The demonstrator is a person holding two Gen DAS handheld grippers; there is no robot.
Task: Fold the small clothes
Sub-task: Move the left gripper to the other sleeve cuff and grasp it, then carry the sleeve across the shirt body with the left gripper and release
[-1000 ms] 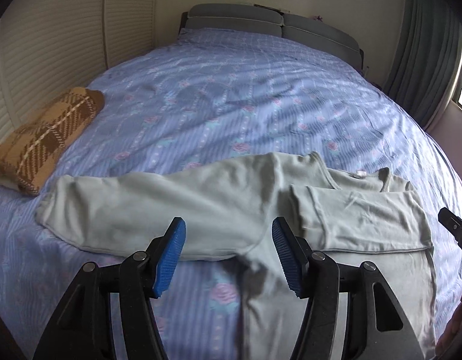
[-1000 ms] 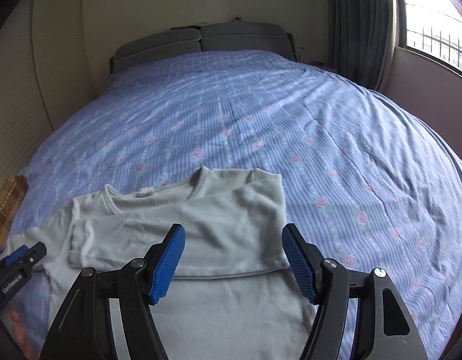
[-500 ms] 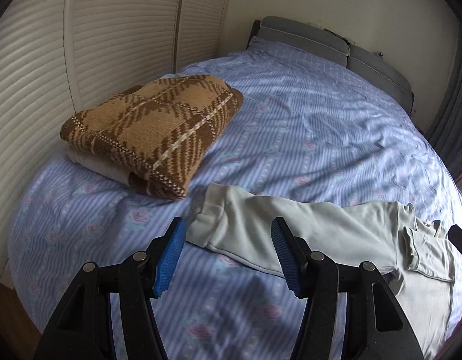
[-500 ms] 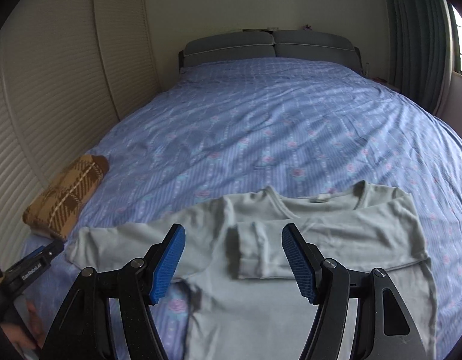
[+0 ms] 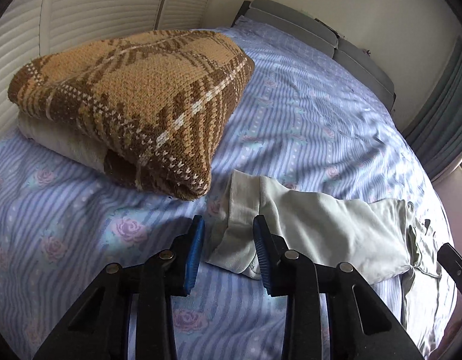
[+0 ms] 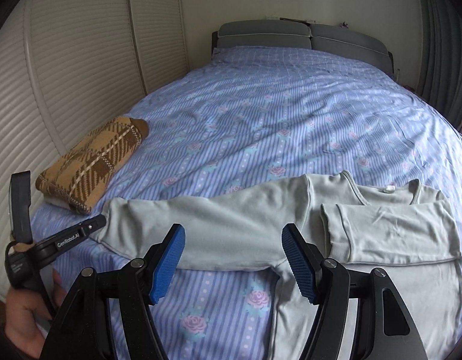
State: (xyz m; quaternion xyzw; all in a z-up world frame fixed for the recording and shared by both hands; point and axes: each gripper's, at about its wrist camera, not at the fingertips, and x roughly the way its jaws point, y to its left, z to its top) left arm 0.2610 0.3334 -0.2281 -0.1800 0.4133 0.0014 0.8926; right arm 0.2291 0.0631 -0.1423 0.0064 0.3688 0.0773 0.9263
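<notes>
On the blue rose-print bedspread point(image 6: 261, 114) a pale green long-sleeved shirt point(image 6: 231, 234) is spread flat, one sleeve folded across the chest point(image 6: 393, 234) and the other sleeve point(image 6: 200, 228) stretched out sideways. At the cuff point(image 5: 243, 210) of that stretched sleeve the left gripper point(image 5: 229, 255) is positioned, its blue pads parted to either side of the cuff edge; nothing is clamped, and whether the pads touch the cloth cannot be told. The right gripper point(image 6: 234, 267) is held wide open above the armpit area, with nothing between its fingers. A folded brown plaid knit point(image 5: 134, 99) is stacked on a cream item just beside the cuff. The shirt's lower hem is cut off by the frame edge.
</notes>
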